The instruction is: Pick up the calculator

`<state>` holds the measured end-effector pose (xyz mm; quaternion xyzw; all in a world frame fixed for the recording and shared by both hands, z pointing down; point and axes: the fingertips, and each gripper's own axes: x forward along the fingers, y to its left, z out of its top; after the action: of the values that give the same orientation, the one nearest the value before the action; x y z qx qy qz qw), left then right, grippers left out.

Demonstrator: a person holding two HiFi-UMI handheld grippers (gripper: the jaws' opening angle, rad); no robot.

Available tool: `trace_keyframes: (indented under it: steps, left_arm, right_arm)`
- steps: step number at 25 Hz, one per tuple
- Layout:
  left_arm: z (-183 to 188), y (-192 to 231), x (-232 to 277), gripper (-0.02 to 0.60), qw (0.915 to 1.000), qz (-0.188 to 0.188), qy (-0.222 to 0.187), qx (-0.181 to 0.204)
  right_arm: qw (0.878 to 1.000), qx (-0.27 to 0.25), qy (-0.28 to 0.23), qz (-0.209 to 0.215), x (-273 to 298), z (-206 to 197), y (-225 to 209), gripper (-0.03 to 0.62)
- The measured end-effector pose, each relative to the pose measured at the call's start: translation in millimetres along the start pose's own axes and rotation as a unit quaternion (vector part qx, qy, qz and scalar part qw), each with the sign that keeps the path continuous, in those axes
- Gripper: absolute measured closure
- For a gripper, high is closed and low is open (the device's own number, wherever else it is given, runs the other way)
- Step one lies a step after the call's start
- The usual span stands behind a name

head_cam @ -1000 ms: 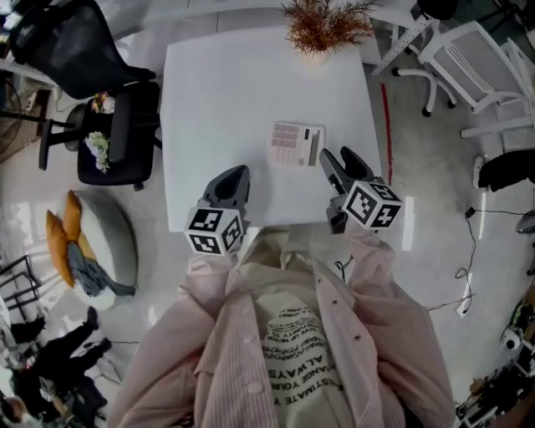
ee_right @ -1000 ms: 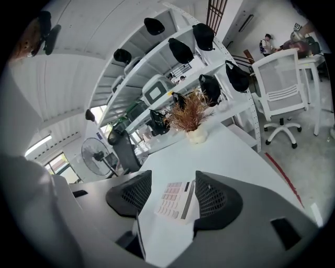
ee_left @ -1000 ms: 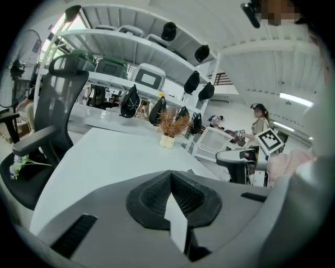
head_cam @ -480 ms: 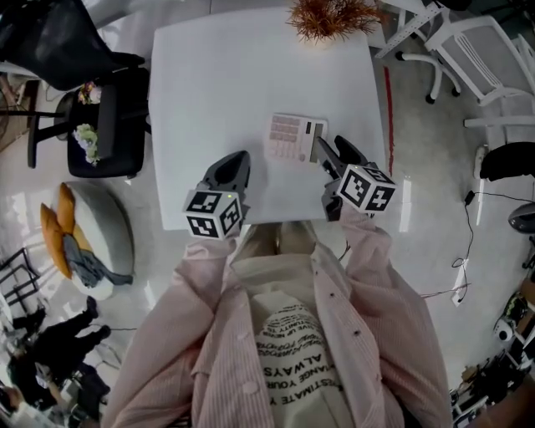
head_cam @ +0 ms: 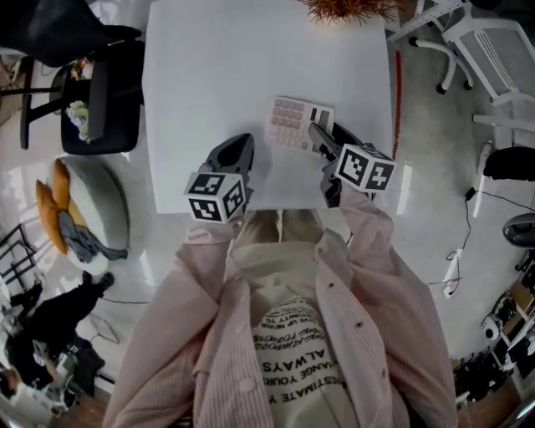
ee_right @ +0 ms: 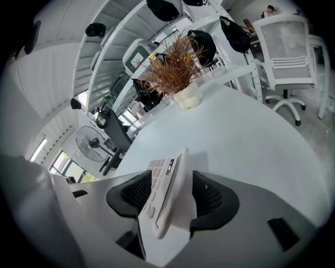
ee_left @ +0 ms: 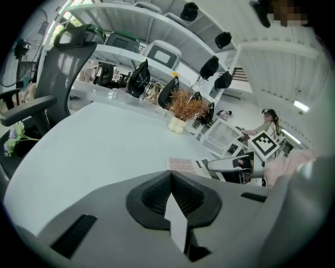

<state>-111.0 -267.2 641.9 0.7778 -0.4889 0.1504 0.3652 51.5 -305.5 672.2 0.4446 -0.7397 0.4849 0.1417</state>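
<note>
The calculator (head_cam: 292, 124), pale with pinkish keys and a dark display strip, lies at the near right of the white table (head_cam: 209, 67). My right gripper (head_cam: 326, 130) is open, and its jaws straddle the calculator's right end. In the right gripper view the calculator (ee_right: 166, 193) stands tilted on edge between the two ribbed pads, with a gap on each side. My left gripper (head_cam: 242, 144) is shut and empty, low over the table to the calculator's left. In the left gripper view its pads (ee_left: 180, 196) meet, with the calculator (ee_left: 184, 164) and the right gripper (ee_left: 230, 165) beyond.
A dried plant in a small white pot (head_cam: 347, 8) stands at the table's far edge. A black office chair (head_cam: 92, 92) sits left of the table and a white chair (head_cam: 493, 50) to the right. The table's near edge runs just under both grippers.
My right gripper has moved forward and to the left, so the calculator's right end is now between its jaws. The left gripper has edged forward, still shut.
</note>
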Motion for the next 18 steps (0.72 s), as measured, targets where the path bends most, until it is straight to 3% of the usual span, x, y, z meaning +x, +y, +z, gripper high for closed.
trace_keyframes:
  steps: [6,18]
  left_arm:
    - [-6,0,7,0.58,0.9999,0.004,0.004,-0.01]
    - [-9,1,13,0.58,0.9994,0.016,0.004,-0.031]
  right_arm:
    - [0.998,0.006,0.053,0.039,12,-11,6,0.365]
    - [0.987,0.063,0.095,0.113,19,-16,15,0.376]
